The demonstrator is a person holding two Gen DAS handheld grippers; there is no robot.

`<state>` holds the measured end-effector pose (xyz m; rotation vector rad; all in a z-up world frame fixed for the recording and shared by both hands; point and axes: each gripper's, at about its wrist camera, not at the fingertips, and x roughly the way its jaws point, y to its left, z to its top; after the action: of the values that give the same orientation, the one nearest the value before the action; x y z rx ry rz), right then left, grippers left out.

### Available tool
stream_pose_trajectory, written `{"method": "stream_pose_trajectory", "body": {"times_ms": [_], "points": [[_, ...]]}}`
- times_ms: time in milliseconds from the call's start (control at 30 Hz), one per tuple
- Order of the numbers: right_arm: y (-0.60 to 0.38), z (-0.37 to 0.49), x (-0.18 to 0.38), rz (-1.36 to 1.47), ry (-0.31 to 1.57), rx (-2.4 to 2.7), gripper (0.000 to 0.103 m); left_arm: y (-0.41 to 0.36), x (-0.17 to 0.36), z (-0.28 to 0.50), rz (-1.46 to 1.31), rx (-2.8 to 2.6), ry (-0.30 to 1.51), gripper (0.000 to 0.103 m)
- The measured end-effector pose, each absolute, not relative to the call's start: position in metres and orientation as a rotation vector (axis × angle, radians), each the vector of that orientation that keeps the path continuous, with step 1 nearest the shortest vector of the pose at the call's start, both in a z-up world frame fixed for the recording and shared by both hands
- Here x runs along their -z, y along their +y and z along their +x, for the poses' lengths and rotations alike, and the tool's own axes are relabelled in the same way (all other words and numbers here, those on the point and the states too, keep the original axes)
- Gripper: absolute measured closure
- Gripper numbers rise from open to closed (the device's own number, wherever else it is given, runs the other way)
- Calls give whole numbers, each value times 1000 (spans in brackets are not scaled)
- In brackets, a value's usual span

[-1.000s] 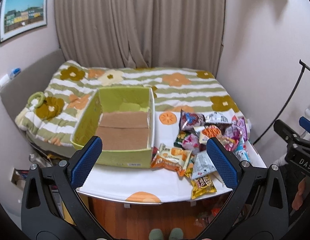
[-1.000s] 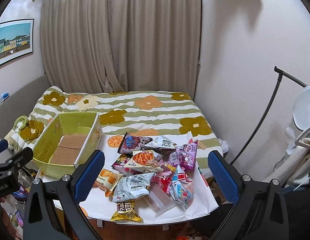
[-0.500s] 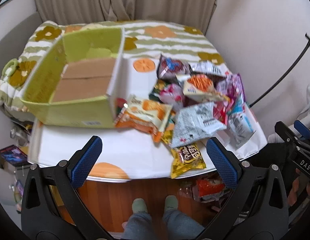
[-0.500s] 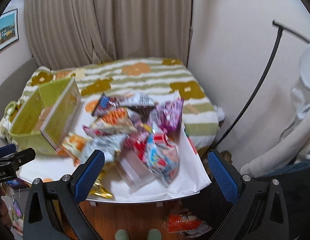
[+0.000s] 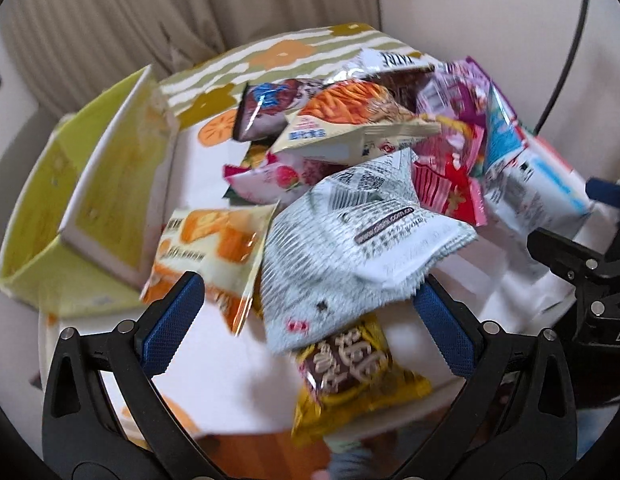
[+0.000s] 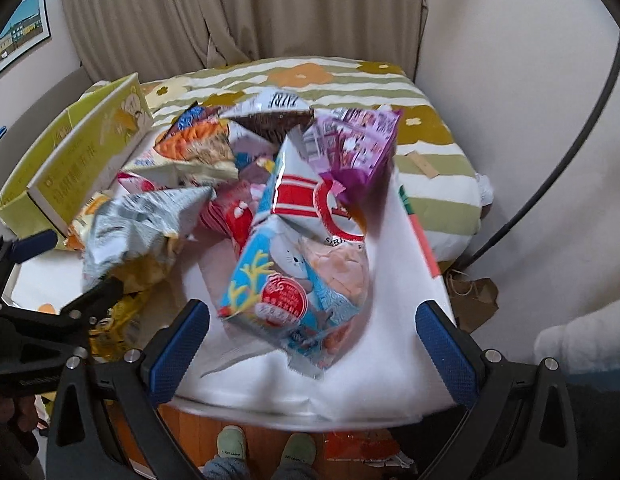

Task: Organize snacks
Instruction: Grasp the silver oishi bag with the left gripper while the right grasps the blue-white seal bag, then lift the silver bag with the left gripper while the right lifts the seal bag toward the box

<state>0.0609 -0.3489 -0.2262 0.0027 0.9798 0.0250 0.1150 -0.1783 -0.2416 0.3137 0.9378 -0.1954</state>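
Approach step, nothing lifted yet; left gripper [image 5: 305, 312] spread around grey-white packet [image 5: 350, 240]; right gripper [image 6: 312, 340] spread, empty, near blue packet [image 6: 293, 280] on bench [image 6: 386, 344] — next: pinch, carry to green box [image 5: 41, 216].

Beige curtain [image 6: 245, 20] behind a flower-striped bed [image 6: 430, 152], framed picture [image 6: 21, 28] on the wall
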Motion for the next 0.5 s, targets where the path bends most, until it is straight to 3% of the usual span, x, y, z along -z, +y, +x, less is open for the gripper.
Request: {"method": "stream_pose_trajectory", "body": {"times_ms": [167,300,433,500], "points": [[-355,74,242,2,979,-42,1,-195,253,129,412,231,911,1],[-356,80,247,4,975,-50,3,-205,262,136,445,265,931,14],[-357,86,252,4,979,-63,11,-204,263,140,455,267,936,15],[-355,88,253,3,983,-68,16,-203,262,140,445,274,940,25]]}}
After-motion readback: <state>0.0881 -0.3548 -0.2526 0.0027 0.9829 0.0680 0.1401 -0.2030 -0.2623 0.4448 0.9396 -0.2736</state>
